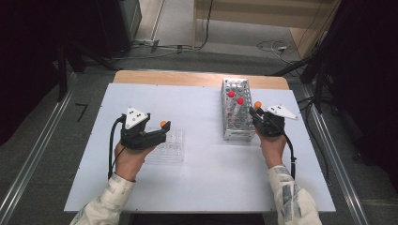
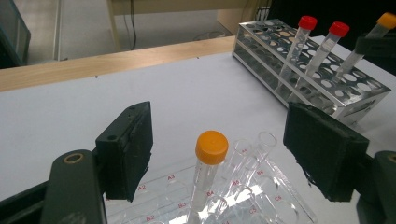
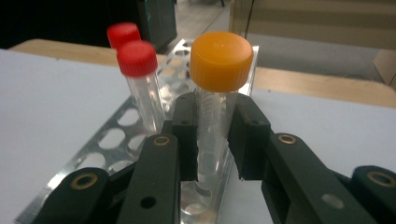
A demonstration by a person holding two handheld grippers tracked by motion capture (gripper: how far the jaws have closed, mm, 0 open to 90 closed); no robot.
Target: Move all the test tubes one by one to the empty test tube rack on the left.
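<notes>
We see the right claw [image 3: 212, 140] pinching an orange-capped tube [image 3: 215, 98] at the metal rack's [image 1: 236, 112] near right edge. Left of that rack, the left claw [image 2: 219, 158] stands spread around another orange-capped tube [image 2: 208, 172] standing in the clear tray [image 1: 170, 149].

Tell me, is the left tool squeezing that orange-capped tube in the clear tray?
No, the left gripper's fingers stand wide apart, either side of the orange-capped tube, touching nothing.
</notes>
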